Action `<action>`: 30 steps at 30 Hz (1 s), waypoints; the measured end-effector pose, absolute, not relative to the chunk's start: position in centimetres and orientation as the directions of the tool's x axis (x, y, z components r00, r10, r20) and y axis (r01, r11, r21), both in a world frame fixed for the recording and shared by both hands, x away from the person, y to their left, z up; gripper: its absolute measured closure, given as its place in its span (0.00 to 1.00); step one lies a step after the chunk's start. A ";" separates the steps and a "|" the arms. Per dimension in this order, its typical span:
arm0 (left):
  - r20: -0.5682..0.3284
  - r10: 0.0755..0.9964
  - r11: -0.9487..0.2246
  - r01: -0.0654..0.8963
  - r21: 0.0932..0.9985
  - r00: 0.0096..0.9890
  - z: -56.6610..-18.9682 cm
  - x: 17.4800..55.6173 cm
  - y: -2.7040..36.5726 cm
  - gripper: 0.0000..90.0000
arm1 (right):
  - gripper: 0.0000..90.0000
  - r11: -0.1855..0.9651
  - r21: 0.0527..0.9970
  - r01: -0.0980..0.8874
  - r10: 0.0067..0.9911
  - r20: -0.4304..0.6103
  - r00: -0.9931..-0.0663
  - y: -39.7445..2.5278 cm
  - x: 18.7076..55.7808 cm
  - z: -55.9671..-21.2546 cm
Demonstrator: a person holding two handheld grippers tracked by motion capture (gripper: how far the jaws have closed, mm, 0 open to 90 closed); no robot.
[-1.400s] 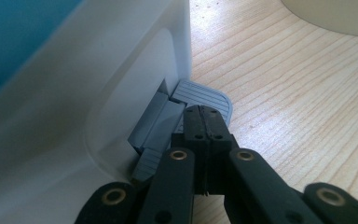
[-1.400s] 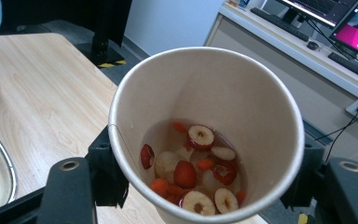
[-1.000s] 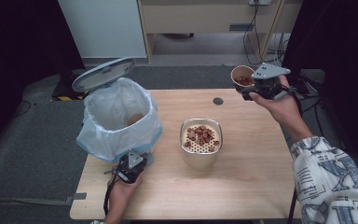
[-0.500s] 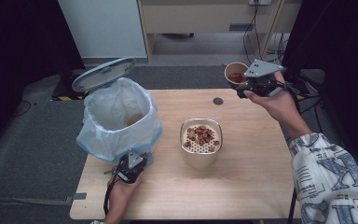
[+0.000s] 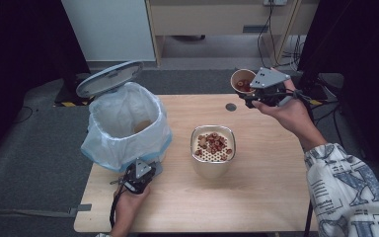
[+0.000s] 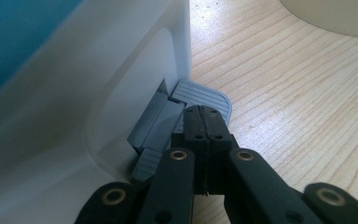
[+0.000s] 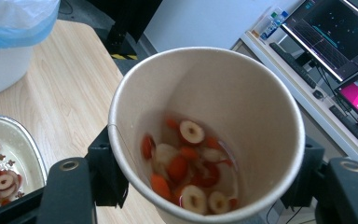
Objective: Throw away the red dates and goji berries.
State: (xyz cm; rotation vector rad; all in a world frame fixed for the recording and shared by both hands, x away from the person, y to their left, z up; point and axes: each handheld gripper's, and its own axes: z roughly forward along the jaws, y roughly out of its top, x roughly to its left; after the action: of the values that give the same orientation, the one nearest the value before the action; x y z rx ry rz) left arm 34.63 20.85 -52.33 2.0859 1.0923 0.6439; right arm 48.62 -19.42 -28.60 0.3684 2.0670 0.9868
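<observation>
Meanwhile the right gripper point(image 5: 250, 94) clamps a paper cup point(image 5: 242, 80) at one o'clock, while the left gripper point(image 6: 204, 122) presses closed on the bin pedal point(image 6: 200, 93)

Light wooden table point(image 5: 271, 197) at centre, grain running lengthwise, small dark round disc point(image 5: 231, 106) set in its top at 1 o'clock. Grey carpet floor point(image 5: 29, 168) all around, darker toward 9 o'clock. White panel point(image 5: 109, 27) standing at 11 o'clock. Pale wooden cabinet point(image 5: 207, 19) at 12 o'clock, black cables point(image 5: 268, 29) hanging down at 1 o'clock. Black-and-yellow hazard strip point(image 5: 69, 104) on floor at 10 o'clock. Grey tape strip point(image 5: 39, 212) on floor at 8 o'clock. Deep shadow at 3 and 9 o'clock. In right gripper view: lit monitors point(image 7: 340, 42) on a desk point(image 7: 303, 98), white wall point(image 7: 205, 23) behind.
</observation>
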 end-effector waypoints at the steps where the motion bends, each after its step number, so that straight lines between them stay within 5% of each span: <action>1: 0.109 0.845 -0.411 0.505 0.759 0.524 -52.3 34.6 20.9 1.00 | 0.36 0.654 0.753 -0.073 0.550 -0.539 -0.638 -19.4 48.6 -28.6; 30: 0.105 0.845 -0.408 0.504 0.761 0.525 -52.3 34.7 20.9 1.00 | 0.36 0.723 0.668 -0.174 0.441 -0.641 -0.628 -17.4 47.2 -28.3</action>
State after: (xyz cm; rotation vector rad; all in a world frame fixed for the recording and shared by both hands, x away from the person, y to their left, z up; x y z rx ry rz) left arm 34.66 20.88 -52.34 2.0826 1.0917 0.6398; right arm 47.21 -17.36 -28.28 0.2024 2.0661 0.9087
